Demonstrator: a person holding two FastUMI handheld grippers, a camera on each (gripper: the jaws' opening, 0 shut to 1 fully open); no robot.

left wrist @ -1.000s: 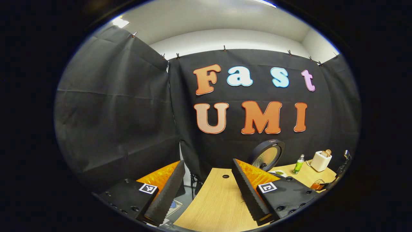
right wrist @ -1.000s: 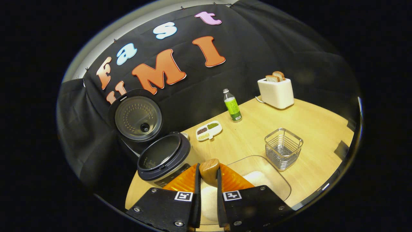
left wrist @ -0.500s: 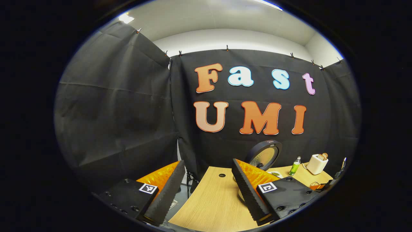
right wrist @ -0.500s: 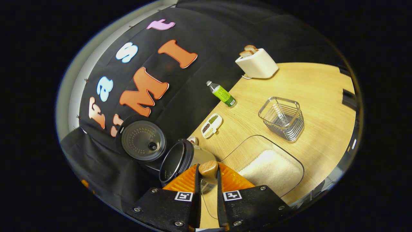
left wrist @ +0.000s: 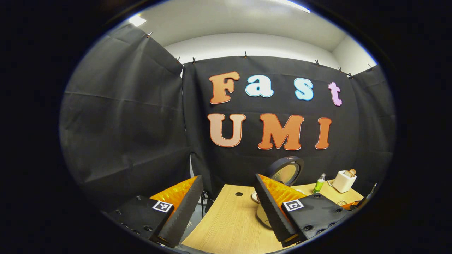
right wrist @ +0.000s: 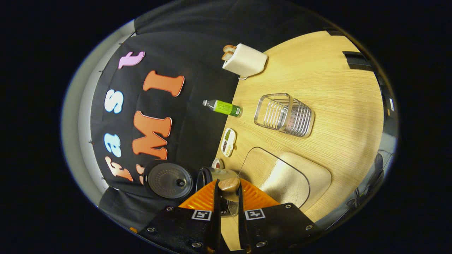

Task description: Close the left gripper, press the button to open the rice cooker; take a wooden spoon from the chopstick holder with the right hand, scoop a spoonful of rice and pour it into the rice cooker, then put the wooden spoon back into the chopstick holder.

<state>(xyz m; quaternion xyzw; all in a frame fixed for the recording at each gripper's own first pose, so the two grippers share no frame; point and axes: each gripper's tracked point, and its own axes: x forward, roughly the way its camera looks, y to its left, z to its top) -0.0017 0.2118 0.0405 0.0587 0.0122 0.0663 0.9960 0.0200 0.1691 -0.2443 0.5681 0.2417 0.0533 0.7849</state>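
I judged this the pour step: my right tool (right wrist: 229, 206) was clamped on the wooden spoon (right wrist: 229, 184), both fingers pressing its rounded handle end, and the right gripper view was rolled hard sideways beside the rice cooker (right wrist: 212, 174). The spoon bowl was hidden, so I couldn't tell if rice had left it. Next call, I reckoned: level off, carry the spoon to the chopstick holder (right wrist: 285, 114), a ribbed wire basket, empty. Cooker lid (right wrist: 169, 179) stood open, round, perforated inside. Clear rounded tray (right wrist: 282, 176) held white rice. My left tool (left wrist: 226, 208) hung spread apart, holding nothing, above the pale wood-grain tabletop (left wrist: 229, 225).
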